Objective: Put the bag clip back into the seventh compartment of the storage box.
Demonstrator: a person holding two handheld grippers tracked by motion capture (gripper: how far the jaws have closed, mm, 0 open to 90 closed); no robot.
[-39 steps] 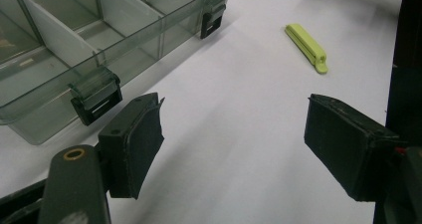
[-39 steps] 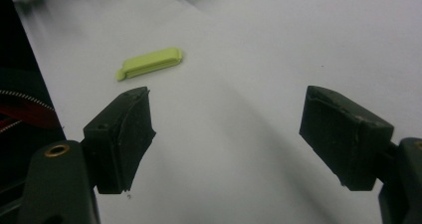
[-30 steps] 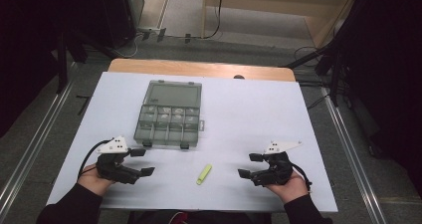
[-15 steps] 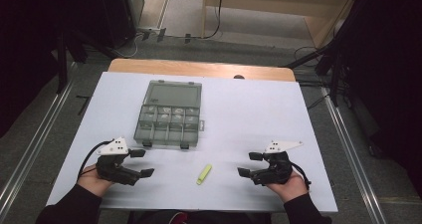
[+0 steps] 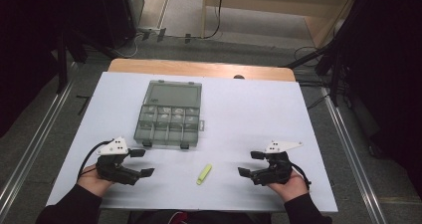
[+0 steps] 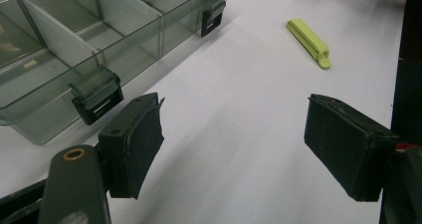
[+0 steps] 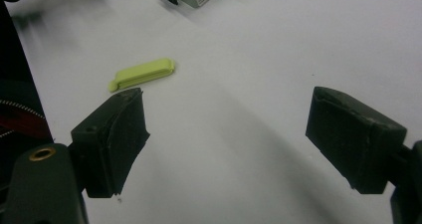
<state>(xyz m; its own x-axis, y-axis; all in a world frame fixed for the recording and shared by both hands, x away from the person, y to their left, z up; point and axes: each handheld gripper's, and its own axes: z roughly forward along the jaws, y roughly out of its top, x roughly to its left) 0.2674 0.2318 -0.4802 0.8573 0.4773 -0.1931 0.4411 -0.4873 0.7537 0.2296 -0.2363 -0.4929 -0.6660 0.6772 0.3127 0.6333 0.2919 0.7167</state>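
Note:
A small yellow-green clip lies on the white table near its front edge, between the two hands. It appears again as the clip in the left gripper view and the clip in the right gripper view. A clear plastic compartment box stands open behind it, lid laid back. My left gripper rests at the front left, open and holding nothing, just short of the box's front latches. My right gripper rests at the front right, open too, pointing toward the clip.
The white table top has bare room to the right of the box. A wooden strip runs along the far edge. Metal rails flank the table, and cables lie on the floor beyond.

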